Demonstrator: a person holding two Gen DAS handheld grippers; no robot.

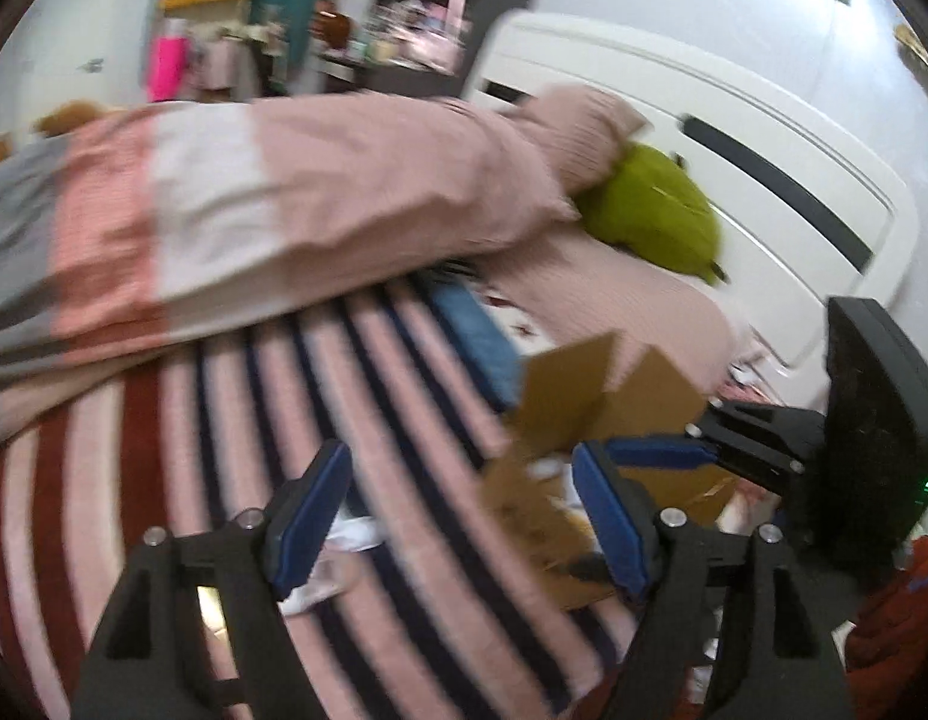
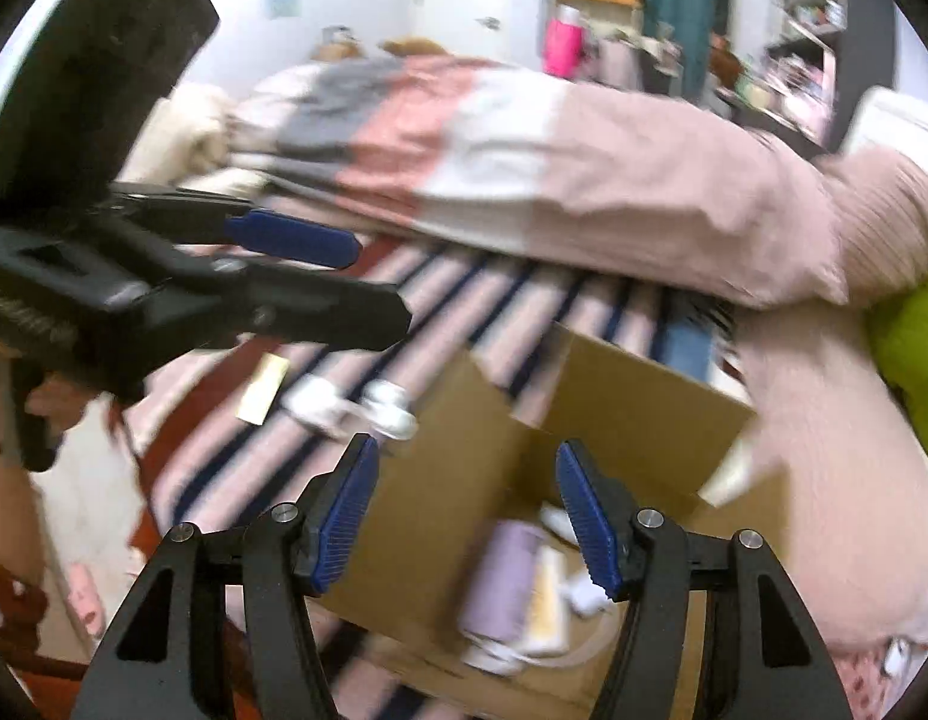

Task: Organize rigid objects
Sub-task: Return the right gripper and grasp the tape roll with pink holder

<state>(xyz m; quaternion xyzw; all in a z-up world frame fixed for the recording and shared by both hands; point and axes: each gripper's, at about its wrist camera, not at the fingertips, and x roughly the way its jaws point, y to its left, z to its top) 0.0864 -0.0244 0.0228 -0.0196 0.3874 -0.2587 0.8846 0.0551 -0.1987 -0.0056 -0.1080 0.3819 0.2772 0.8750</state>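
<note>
Open cardboard box point(image 2: 511, 480) on the striped blanket, flaps up. Inside, lying flat: a lilac tube point(image 2: 502, 576) among blurred white bits.

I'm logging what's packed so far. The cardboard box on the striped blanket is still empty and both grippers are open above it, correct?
Not quite: the cardboard box is not empty. The right wrist view shows a lilac cylindrical item and other small things lying inside. The rest holds: it sits on the striped blanket, and the left gripper and right gripper are open.

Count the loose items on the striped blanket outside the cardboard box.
3: a yellow card, and two blurred white items beside it, left of the cardboard box. Others may be hidden.
</note>
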